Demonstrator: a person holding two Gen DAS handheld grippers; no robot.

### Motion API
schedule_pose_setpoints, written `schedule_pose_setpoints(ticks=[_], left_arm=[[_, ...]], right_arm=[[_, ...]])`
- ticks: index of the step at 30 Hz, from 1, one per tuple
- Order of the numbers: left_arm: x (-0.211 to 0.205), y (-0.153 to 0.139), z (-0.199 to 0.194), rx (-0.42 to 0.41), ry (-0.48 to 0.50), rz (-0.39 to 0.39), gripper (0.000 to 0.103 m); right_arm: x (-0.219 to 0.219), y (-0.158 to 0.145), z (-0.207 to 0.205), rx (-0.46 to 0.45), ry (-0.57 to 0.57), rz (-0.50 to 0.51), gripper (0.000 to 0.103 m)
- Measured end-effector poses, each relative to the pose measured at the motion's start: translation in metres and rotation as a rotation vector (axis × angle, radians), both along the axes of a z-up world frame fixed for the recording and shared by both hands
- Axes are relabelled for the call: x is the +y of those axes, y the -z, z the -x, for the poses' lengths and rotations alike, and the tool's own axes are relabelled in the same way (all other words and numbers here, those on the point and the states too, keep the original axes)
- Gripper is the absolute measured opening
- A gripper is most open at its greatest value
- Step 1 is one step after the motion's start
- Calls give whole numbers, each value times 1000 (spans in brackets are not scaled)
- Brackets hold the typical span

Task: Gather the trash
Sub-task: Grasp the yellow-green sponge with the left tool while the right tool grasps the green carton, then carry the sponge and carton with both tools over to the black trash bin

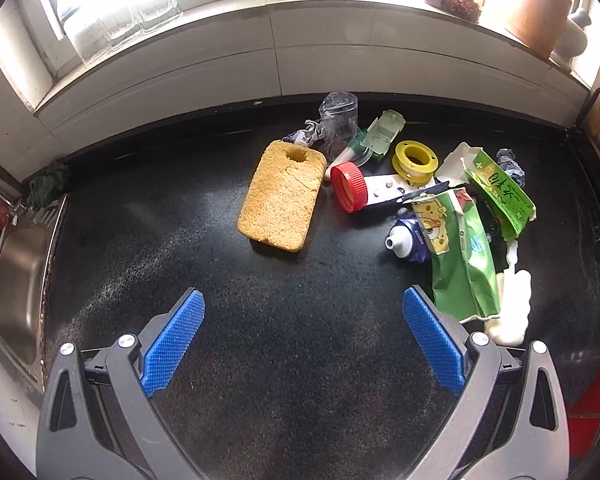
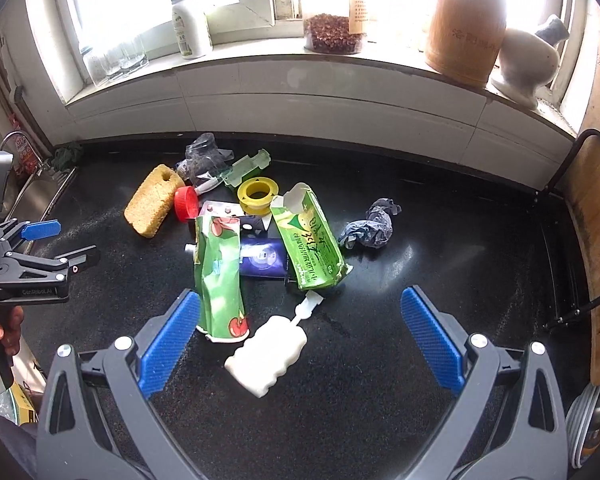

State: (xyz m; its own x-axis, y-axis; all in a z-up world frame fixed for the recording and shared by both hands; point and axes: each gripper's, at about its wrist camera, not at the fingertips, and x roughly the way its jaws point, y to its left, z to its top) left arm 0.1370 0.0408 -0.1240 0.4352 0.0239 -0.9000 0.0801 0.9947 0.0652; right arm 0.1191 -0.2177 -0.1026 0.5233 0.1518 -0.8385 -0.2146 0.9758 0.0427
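Scattered at the middle of a dark speckled surface (image 2: 380, 380), below a bright window sill: a heap of light trash, with flattened green cartons (image 2: 310, 240), a white ribbed squeeze bottle (image 2: 266, 354) nearest, crumpled dark wrap (image 2: 370, 226), a red cap (image 1: 350, 192), a yellow spool (image 1: 415, 160) and a coarse yellow sponge (image 1: 282, 196). Probably light and crushable, the cartons best pinched across a flat edge, the squeeze bottle likely slippery and best taken across its ribbed body. Left hand-held gripper (image 1: 303, 340) and right hand-held gripper (image 2: 300, 338) both spread wide and empty, hovering short of the heap; steel sink (image 1: 18, 276) at far left.

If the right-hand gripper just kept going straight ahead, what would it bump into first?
Probably the white ribbed plastic piece, lying between the open fingers of the right gripper; the green carton lies beyond it. Depth is uncertain.
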Motion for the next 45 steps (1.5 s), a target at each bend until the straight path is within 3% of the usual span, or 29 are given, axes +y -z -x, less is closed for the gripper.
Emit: schedule_pose_setpoints(ticks=[5,7,12,17,19,22,24,27,28,31,38,40,43,45], left_arm=[[6,33,-40,10,33,26,97],[8,48,-56,29,41,35,97],[2,77,-83,35,120,-24,97],[-2,94,-105,15,192,-56,97],[-2,96,-114,10,204,-57,97],[0,94,-125,-8,218,-32,96],[2,94,-130,-12,224,-33,91],[8,93,-141,-1,231,-15,65],[11,92,-146,13,233,0,51],[21,89,-155,33,202,51,37],[29,51,-147,10,95,119,27],[19,39,-139,-5,77,105,25],[9,17,-107,-28,27,130,24],[-1,7,-66,-50,16,119,24]], right_arm=[[5,35,-36,46,-22,19,96],[7,49,-49,67,-20,41,90],[12,75,-75,122,-40,76,85],[16,92,-89,175,-42,134,67],[16,93,-93,192,-28,141,50],[16,89,-94,194,-3,139,42],[18,83,-94,186,13,135,39],[17,69,-88,166,40,124,36],[17,65,-86,158,47,119,36],[12,52,-79,131,75,97,36],[-3,28,-56,69,95,33,35],[-12,25,-49,57,88,15,34],[-25,21,-39,52,64,-16,34],[-30,16,-30,30,39,-14,34]])
